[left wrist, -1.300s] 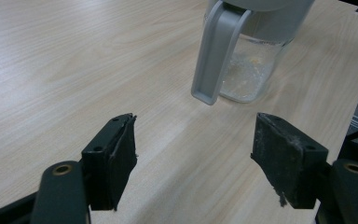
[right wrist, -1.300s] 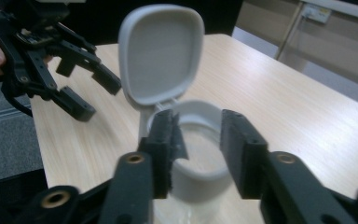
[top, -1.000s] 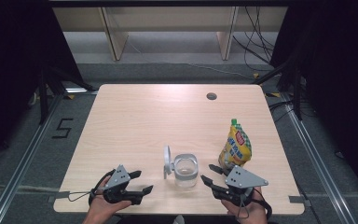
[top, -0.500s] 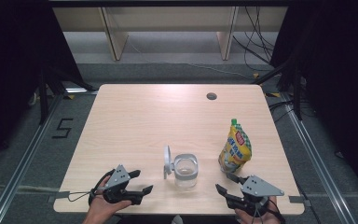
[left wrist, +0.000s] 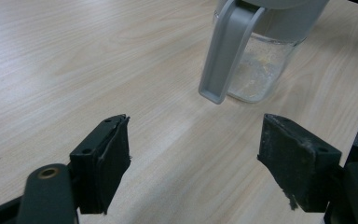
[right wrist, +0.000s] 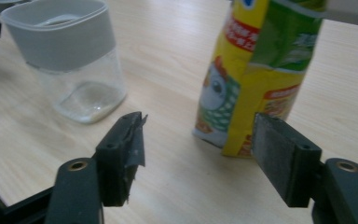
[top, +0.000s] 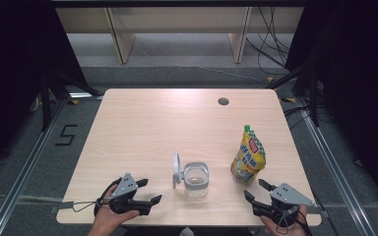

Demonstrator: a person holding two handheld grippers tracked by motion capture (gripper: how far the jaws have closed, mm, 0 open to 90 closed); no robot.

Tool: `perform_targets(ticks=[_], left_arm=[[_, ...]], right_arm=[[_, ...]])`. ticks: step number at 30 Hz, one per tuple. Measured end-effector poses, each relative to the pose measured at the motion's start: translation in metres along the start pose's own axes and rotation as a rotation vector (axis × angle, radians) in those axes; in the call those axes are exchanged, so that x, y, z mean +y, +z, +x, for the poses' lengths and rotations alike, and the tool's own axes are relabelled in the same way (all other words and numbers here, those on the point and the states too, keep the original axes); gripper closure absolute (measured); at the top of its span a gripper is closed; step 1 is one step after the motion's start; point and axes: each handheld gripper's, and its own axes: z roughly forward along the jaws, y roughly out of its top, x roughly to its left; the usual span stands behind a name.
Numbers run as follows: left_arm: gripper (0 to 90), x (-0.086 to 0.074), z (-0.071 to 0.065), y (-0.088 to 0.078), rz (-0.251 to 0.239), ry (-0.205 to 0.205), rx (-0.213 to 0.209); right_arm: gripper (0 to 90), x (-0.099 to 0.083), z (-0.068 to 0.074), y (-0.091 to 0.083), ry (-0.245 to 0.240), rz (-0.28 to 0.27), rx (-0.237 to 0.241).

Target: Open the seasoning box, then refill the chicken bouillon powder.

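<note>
Standing near the worktop's (top: 142, 123) front edge, a clear jar (top: 196, 179) with a grey flip lid and a yellow-green pouch (top: 248, 156), its print unreadable, sit between the left gripper (top: 142, 194) and right gripper (top: 257, 191), both with jaws apart and empty.

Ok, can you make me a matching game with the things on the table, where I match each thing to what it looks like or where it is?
Things:
1. jar
2. pouch
3. jar's lid
4. round hole

Descriptions:
A. yellow and green, standing up
B. flipped open, grey
C. far side of the table top
D. clear glass with a grey collar

Pairs: 1-D, 2-A, 3-B, 4-C
</note>
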Motion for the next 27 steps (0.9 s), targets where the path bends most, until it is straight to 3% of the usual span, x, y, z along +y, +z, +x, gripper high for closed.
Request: perform_targets(ticks=[3, 4, 5, 6, 7, 9, 10, 12, 13, 18, 19, 20, 21, 24, 26, 27], left_arm=[[23.9, -0.001, -0.001, 0.001, 0.004, -0.013, 0.008], [23.9, -0.001, -0.002, 0.001, 0.005, -0.017, 0.008], [23.9, 0.000, -0.003, 0.001, -0.006, -0.020, 0.006], [23.9, 0.000, -0.002, 0.001, 0.001, -0.008, 0.002], [24.0, 0.000, -0.003, 0.001, -0.004, -0.024, 0.001], [24.2, 0.000, -0.001, 0.001, 0.004, 0.009, -0.003], [24.3, 0.000, -0.002, 0.002, 0.001, 0.003, -0.006], [24.4, 0.000, -0.002, 0.002, 0.006, -0.014, -0.005], [24.5, -0.001, -0.002, 0.002, 0.006, -0.017, 0.001], [24.5, 0.000, 0.000, -0.001, 0.006, 0.016, 0.011], [24.5, -0.001, -0.001, 0.000, 0.004, -0.008, 0.003], [24.6, -0.001, 0.000, 0.000, 0.013, -0.003, 0.009], [24.6, 0.000, 0.000, 0.000, 0.014, 0.015, 0.011], [24.7, -0.001, -0.002, 0.002, 0.011, -0.007, -0.003], [24.6, 0.000, -0.001, 0.001, 0.025, 0.037, 0.005], [24.7, -0.001, -0.003, 0.002, 0.017, 0.003, 0.004]], right_arm=[[30.2, 0.000, -0.002, -0.001, 0.042, 0.008, -0.041], [29.3, 0.000, -0.006, 0.000, 0.020, -0.014, -0.045], [28.8, -0.001, -0.004, -0.002, 0.060, 0.005, -0.063], [27.6, 0.000, -0.009, -0.001, 0.020, -0.006, -0.053], [25.5, -0.001, -0.009, 0.000, 0.022, -0.021, -0.053], [21.4, -0.001, -0.010, 0.001, 0.041, -0.018, -0.066], [19.5, -0.001, -0.011, 0.002, 0.032, -0.015, -0.065], [14.4, -0.001, -0.009, 0.004, 0.072, -0.007, -0.069], [15.7, 0.000, -0.012, 0.005, 0.041, -0.006, -0.060], [15.1, 0.002, -0.009, 0.012, 0.034, -0.023, -0.087], [15.2, 0.003, -0.009, 0.013, 0.042, -0.024, -0.081], [15.2, 0.003, -0.009, 0.016, 0.041, -0.028, -0.089], [15.2, 0.003, -0.012, 0.017, 0.001, -0.032, -0.110], [15.3, 0.003, -0.015, 0.021, 0.048, -0.019, -0.117], [15.3, 0.003, -0.020, 0.023, 0.046, -0.027, -0.131], [15.3, 0.004, -0.021, 0.024, 0.068, -0.037, -0.125]])
